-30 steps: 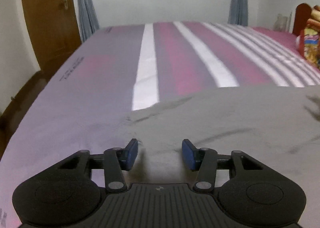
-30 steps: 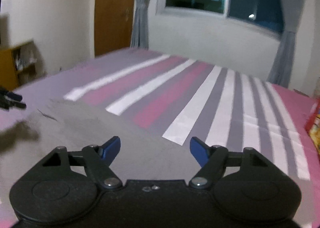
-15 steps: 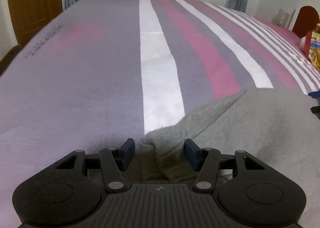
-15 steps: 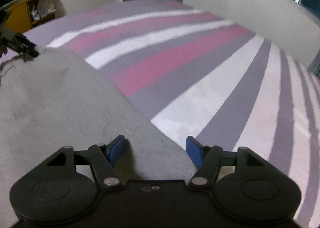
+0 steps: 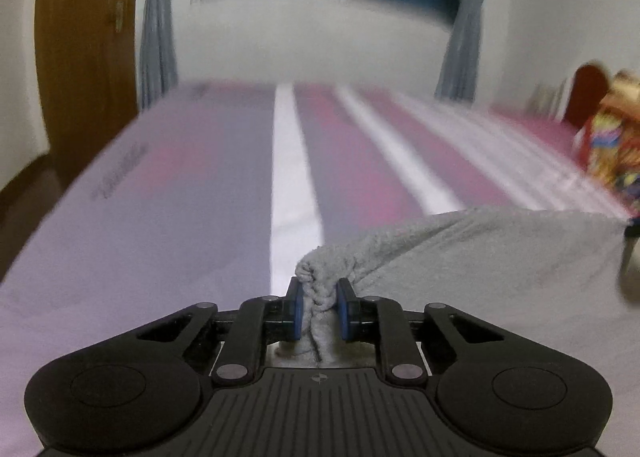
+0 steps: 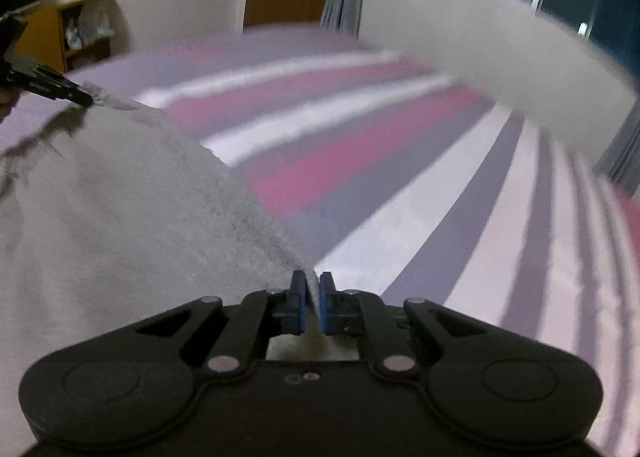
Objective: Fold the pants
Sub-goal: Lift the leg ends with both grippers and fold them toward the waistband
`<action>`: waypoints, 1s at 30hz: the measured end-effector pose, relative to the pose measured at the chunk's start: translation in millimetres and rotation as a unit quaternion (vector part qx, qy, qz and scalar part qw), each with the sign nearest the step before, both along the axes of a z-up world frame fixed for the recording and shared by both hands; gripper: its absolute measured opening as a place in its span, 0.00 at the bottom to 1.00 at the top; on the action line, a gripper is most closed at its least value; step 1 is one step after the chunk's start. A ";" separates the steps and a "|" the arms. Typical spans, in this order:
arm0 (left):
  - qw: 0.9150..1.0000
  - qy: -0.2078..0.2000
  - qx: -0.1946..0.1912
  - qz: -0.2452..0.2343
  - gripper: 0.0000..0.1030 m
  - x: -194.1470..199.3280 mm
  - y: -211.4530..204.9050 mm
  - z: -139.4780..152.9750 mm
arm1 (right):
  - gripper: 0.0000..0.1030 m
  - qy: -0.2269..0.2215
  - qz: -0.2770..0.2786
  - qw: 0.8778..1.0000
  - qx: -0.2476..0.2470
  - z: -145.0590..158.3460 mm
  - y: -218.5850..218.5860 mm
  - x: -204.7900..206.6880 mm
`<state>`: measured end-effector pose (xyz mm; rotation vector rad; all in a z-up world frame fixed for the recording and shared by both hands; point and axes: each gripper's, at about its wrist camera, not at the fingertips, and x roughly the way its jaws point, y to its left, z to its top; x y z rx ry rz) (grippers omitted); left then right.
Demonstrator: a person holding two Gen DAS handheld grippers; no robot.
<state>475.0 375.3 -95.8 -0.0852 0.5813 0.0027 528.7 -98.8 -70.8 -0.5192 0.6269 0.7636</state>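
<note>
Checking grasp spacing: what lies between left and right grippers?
Only the grey pants, edge stretched from right gripper to left gripper; right wrist view shows it.

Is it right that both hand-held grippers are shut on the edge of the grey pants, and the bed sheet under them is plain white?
Not quite. The left hand-held gripper and right hand-held gripper are both shut on the grey pants, but the bed sheet is not plain white: both wrist views show pink, grey and white stripes.
</note>
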 end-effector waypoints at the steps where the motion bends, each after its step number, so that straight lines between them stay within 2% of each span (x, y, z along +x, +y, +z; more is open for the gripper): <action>1: 1.000 -0.015 -0.006 -0.003 0.16 -14.2 -1.0 7.9 | 0.06 -0.015 0.009 1.000 0.004 13.7 -6.4 -19.2; 5: 0.998 -0.059 -0.027 -0.014 0.16 -81.4 -15.2 27.2 | 0.01 -0.066 0.028 0.997 0.015 50.0 -24.5 -95.2; 9: 0.997 -0.067 -0.039 -0.019 0.16 -144.8 -37.5 14.9 | 0.01 -0.074 0.027 0.996 0.042 58.8 -48.1 -164.5; 12: 0.998 -0.034 -0.056 -0.008 0.17 -181.3 -49.8 -14.7 | 0.01 -0.029 -0.002 0.998 0.051 35.3 -63.7 -196.7; 14: 0.998 0.004 -0.056 0.005 0.17 -186.9 -52.0 -39.3 | 0.02 0.010 -0.042 0.997 0.068 17.4 -75.3 -201.7; 15: 0.998 0.020 -0.050 0.023 0.17 -193.7 -54.9 -48.6 | 0.05 0.027 -0.065 0.994 0.083 9.4 -81.3 -203.3; 16: 0.997 0.019 -0.058 0.041 0.17 -193.7 -52.2 -54.4 | 0.19 0.046 -0.090 0.990 0.102 2.3 -85.4 -201.0; 17: 0.995 0.013 -0.083 0.056 0.17 -203.0 -50.0 -58.4 | 0.33 0.062 -0.113 0.984 0.122 -2.5 -90.4 -199.1; 18: 0.991 0.002 -0.113 0.075 0.17 -212.3 -47.9 -60.0 | 0.36 0.074 -0.131 0.978 0.142 -4.7 -94.1 -198.2; 21: 0.977 -0.034 -0.173 0.122 0.17 -235.2 -48.6 -57.9 | 0.36 0.110 -0.179 0.955 0.211 -4.7 -111.1 -183.6; 23: 0.964 -0.053 -0.220 0.143 0.17 -242.5 -53.6 -59.7 | 0.36 0.123 -0.209 0.937 0.251 -3.0 -117.8 -169.0; 26: 0.939 -0.072 -0.291 0.167 0.17 -242.6 -54.7 -71.4 | 0.36 0.149 -0.248 0.910 0.296 -13.8 -118.7 -144.9; 30: 0.899 -0.076 -0.384 0.196 0.17 -229.8 -53.6 -97.0 | 0.36 0.183 -0.287 0.878 0.337 -25.3 -115.7 -103.8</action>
